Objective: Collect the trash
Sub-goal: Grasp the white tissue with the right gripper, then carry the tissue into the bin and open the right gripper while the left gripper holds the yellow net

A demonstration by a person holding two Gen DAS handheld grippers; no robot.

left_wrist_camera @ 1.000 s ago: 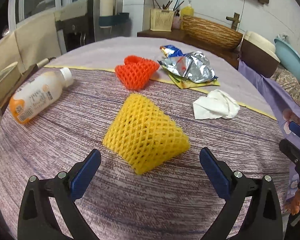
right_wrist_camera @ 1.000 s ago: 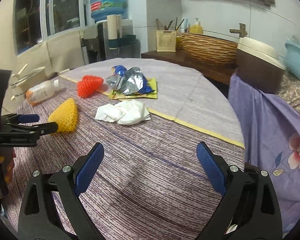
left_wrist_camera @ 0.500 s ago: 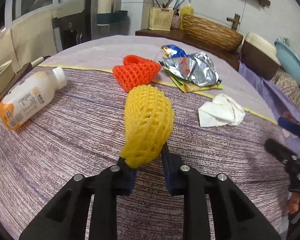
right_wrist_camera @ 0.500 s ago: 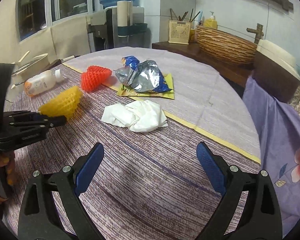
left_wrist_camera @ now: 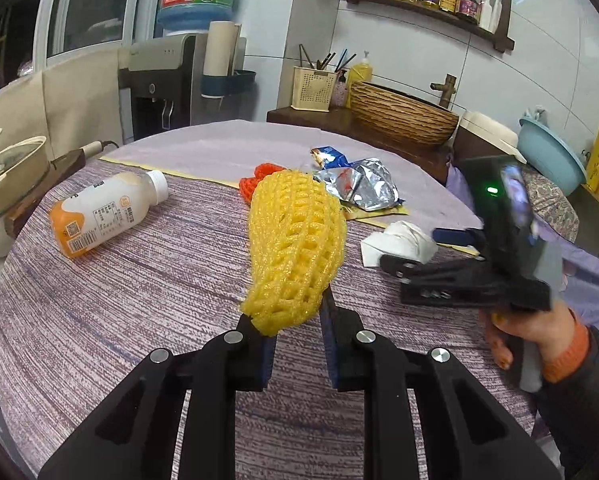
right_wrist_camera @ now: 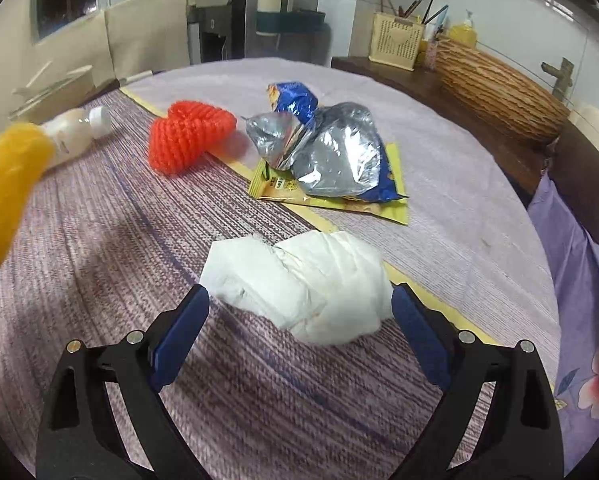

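The left gripper [left_wrist_camera: 297, 322] is pinched tight on the yellow foam net [left_wrist_camera: 297, 240] – one of those squishy fruit sleeves with a diamond lattice, squeezed into a lumpy teardrop and lifted clear of the purple woven tablecloth [left_wrist_camera: 139, 300]. The right gripper [right_wrist_camera: 299, 316] has its blue-padded jaws spread wide on either side of a crumpled white tissue [right_wrist_camera: 311, 284], soft and wadded, which sits on the cloth; the pads aren't touching it. Further back there's an orange-red foam net [right_wrist_camera: 189, 140] of the same lattice type, flattened into a rough heart shape, and next to it a crinkly silver foil snack bag [right_wrist_camera: 331, 152] lying on a flat yellow wrapper [right_wrist_camera: 331, 200]. A smooth plastic bottle [left_wrist_camera: 107, 212] with a white cap lies on its side – off to the left.
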